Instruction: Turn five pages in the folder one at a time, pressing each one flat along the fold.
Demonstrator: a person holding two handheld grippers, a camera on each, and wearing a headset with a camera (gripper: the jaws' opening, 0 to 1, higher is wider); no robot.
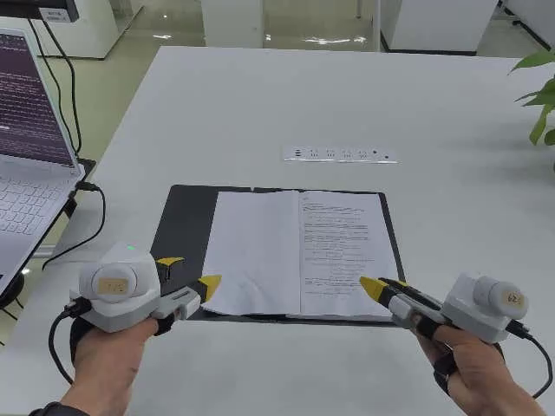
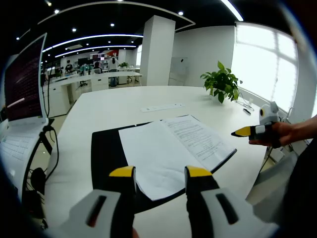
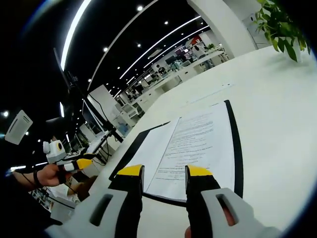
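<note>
A black folder [image 1: 185,232] lies open on the white table. Its left page [image 1: 256,251] is blank, with a creased lower corner, and its right page [image 1: 342,247] is printed. My left gripper [image 1: 189,273] is open just above the folder's lower left part, with nothing between its yellow tips. My right gripper [image 1: 375,288] is open over the lower right corner of the printed page, holding nothing. In the left gripper view, the left gripper [image 2: 161,172] faces the blank page [image 2: 153,153]. In the right gripper view, the right gripper [image 3: 162,171] faces the printed page [image 3: 198,144].
An open laptop [image 1: 26,165] stands at the left table edge with a black cable [image 1: 87,217] trailing beside the folder. A white power strip [image 1: 340,154] lies beyond the folder. A potted plant [image 1: 542,95] stands at the far right.
</note>
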